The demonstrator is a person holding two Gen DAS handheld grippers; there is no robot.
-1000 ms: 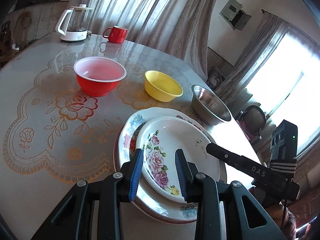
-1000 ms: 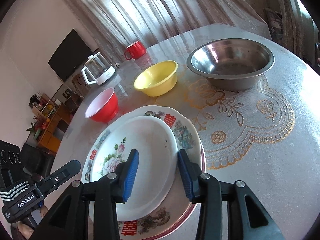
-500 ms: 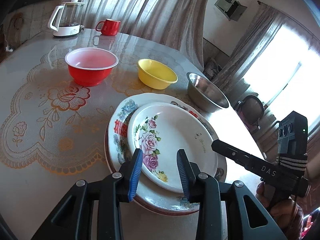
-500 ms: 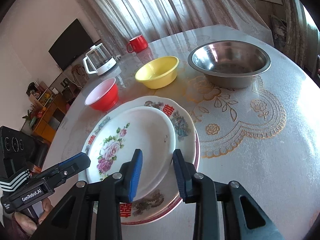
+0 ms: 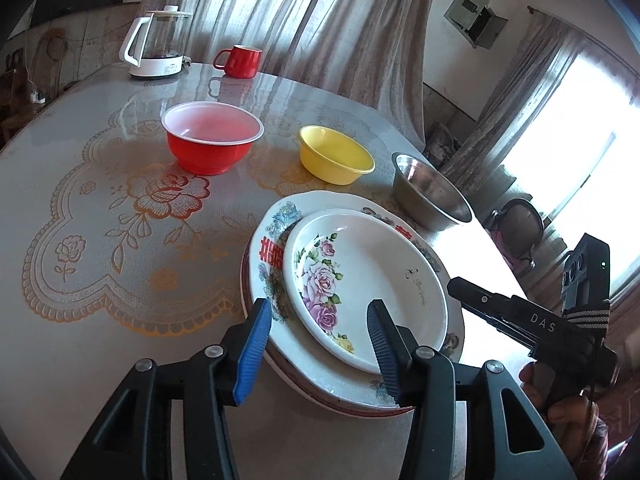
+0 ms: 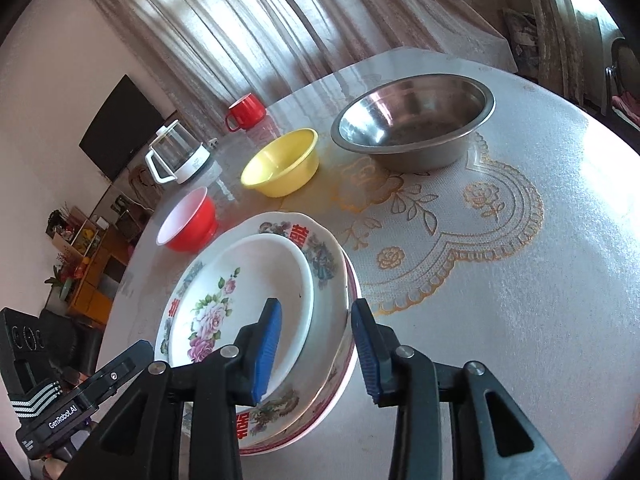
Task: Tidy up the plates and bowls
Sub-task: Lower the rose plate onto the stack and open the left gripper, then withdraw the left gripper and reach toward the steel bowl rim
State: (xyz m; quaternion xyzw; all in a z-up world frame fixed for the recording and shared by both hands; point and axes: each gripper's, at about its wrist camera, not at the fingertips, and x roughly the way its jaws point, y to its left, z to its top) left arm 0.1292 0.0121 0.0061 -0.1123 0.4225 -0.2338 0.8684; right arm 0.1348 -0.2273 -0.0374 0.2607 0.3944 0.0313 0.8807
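Note:
A stack of plates sits on the round table: a white rose-patterned plate on a larger plate with red characters. Beyond stand a red bowl, a yellow bowl and a steel bowl. My left gripper is open and empty, its jaws on either side of the stack's near edge. My right gripper is open and empty, its jaws astride the stack's right rim. Each gripper shows in the other's view, the right, the left.
A glass kettle and a red mug stand at the far side of the table. The lace-patterned tablecloth covers the table. Curtains hang behind; a chair stands off the right edge.
Both grippers have opened wider and shifted slightly around the plate stack. The plates and bowls have not moved.

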